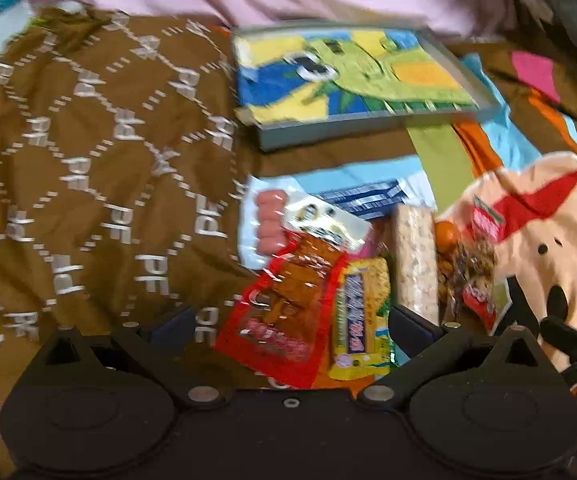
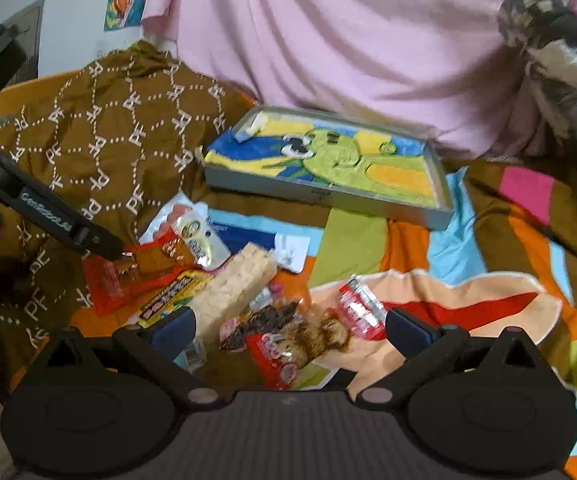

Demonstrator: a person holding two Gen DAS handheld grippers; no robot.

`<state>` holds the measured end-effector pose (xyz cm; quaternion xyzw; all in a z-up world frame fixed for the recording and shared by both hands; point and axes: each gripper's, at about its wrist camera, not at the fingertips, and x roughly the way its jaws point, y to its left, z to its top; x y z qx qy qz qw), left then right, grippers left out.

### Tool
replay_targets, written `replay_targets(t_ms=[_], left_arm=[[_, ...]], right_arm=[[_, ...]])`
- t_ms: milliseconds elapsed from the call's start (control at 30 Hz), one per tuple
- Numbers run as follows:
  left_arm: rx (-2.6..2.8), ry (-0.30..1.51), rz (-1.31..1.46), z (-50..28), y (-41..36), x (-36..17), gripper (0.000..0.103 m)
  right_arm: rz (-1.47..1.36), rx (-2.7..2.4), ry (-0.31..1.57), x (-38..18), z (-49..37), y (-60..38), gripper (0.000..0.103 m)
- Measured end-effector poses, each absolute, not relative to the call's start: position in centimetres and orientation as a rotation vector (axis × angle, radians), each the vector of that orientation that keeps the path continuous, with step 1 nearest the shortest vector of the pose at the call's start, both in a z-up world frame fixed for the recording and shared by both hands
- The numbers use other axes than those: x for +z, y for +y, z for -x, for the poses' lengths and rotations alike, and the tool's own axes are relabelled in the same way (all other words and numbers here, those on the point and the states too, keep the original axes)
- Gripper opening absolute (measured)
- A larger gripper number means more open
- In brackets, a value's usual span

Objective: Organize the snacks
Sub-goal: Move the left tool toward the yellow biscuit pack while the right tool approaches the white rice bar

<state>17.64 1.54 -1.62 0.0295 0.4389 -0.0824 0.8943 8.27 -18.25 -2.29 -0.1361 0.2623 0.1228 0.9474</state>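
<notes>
1. Okay, snack pile sits on the colourful bed cover, with the grey tray (image 2: 324,196) at 12 o'clock beyond it, nearly bare.
2. My left gripper (image 1: 290,328) is wide open, holding nothing, over the red packet (image 1: 284,320) and yellow bar (image 1: 362,320).
3. My right gripper (image 2: 290,330) is also spread wide and empty, with the cookie pack (image 2: 284,340) between its jaws and the rice bar (image 2: 234,288) at 10 o'clock.
4. I'd pinch one packet by its edge; the wrappers overlap, so neighbours may drag.
5. The brown patterned cloth (image 1: 88,160) bunches at 9 o'clock and could snag; the red-white candy pack (image 2: 358,308) lies at 1 o'clock.
</notes>
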Motion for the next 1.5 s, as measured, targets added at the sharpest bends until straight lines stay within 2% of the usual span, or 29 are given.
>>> replay_targets(t_ms=[300,567,800,1067,1500], left_arm=[[-0.27,1.106,0.043,-21.2,0.6,-5.4,0.102],[-0.284,1.13,0.112,-22.3,0.8,-6.2,0.102],[-0.279,1.13,0.13,-21.9,0.9,-6.3,0.102],[-0.306,1.086,-0.001,-20.8,-0.4,-6.4,0.102],[-0.386,1.016,-0.323,-20.8,-3.1,-7.7,0.097]], right_arm=[[0.401,0.344,0.627,-6.1,-10.3,-14.8,0.103],[0.609,0.313,0.573,-9.3,-11.5,-11.2,0.103],[0.55,0.187,0.614,-8.7,-12.3,-13.3,0.103],[0.391,0.009,0.694,-7.4,-12.2,-17.9,0.103],[0.369,-0.043,0.654,-7.0,-12.5,-18.8,0.103]])
